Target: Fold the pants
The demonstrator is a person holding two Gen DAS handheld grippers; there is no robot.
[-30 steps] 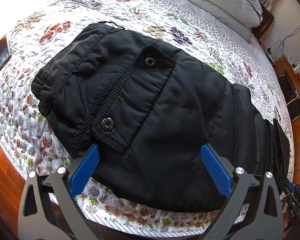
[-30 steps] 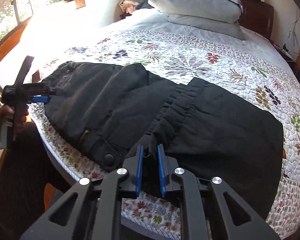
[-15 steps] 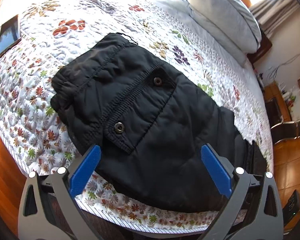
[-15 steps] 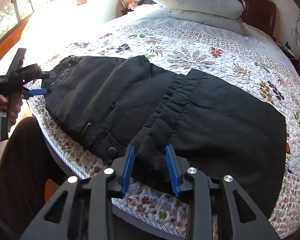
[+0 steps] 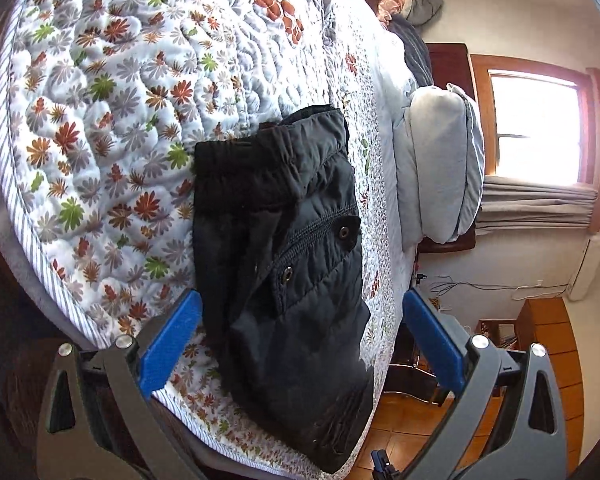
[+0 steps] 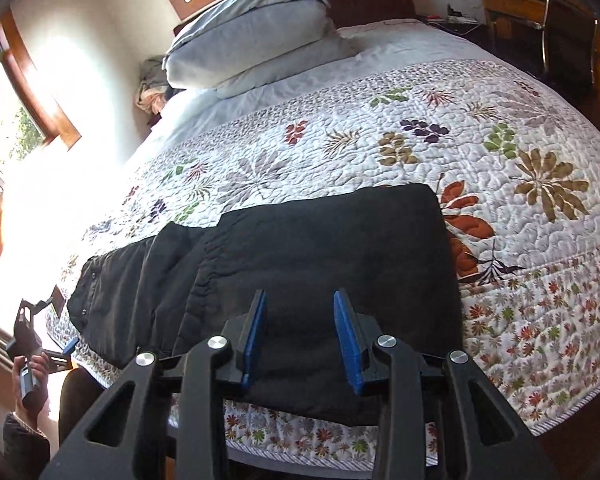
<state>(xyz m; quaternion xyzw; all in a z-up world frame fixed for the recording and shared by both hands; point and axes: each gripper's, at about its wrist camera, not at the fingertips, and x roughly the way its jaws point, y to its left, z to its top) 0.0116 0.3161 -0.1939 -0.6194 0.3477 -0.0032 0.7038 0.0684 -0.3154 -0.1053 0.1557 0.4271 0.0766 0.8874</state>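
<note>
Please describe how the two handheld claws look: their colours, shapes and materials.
Left claw: grey plastic frame with triangular cut-outs, round silver bolts, and two flat, textured blue pads. Right claw: the same build, but its frame is black. In the right wrist view, the left claw's frame looks dark, and a hand grips its handle; a dark sleeve shows below.

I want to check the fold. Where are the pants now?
The pants lie folded on the quilt by the bed's near edge, in front of both open grippers; the pillows are at the far end.
</note>
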